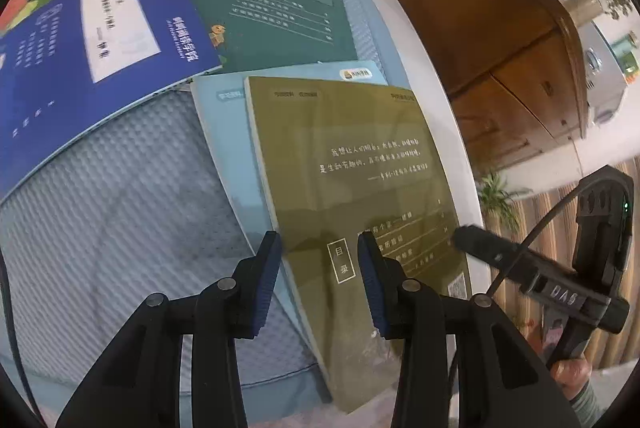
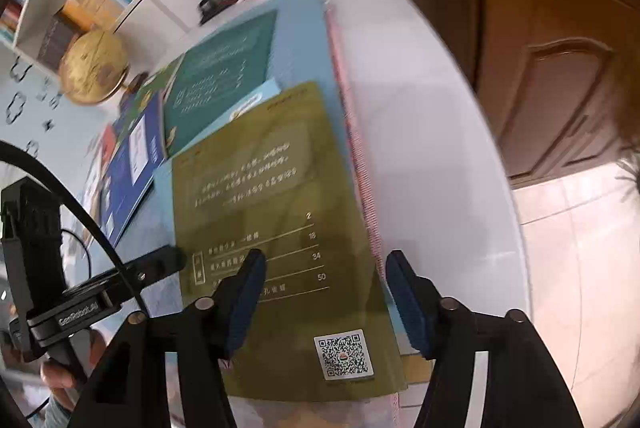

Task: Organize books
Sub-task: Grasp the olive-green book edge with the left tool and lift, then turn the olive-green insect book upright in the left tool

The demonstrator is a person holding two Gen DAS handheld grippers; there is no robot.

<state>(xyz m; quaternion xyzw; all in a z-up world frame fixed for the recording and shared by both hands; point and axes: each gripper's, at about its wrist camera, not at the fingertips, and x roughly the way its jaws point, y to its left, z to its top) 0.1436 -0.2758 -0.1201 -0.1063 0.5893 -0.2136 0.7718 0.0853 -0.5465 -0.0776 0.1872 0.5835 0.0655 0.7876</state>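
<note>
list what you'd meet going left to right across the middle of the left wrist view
blue book → quilted blue mat → light blue book → olive book → white table edge → wooden door

At the centre of the frame lies an olive-green book point(image 1: 352, 164) with pale lettering and a white square code at its lower corner. A light blue book point(image 1: 224, 132) shows beneath it. At upper left sits a royal blue book point(image 1: 100, 40) with a white panel, and beside it a dark green book point(image 1: 272, 8) with pale lines. The mat point(image 1: 120, 208) is grey-blue with a dimpled pattern. The table point(image 2: 420, 108) is white. The globe point(image 2: 94, 66) at left is golden.
</note>
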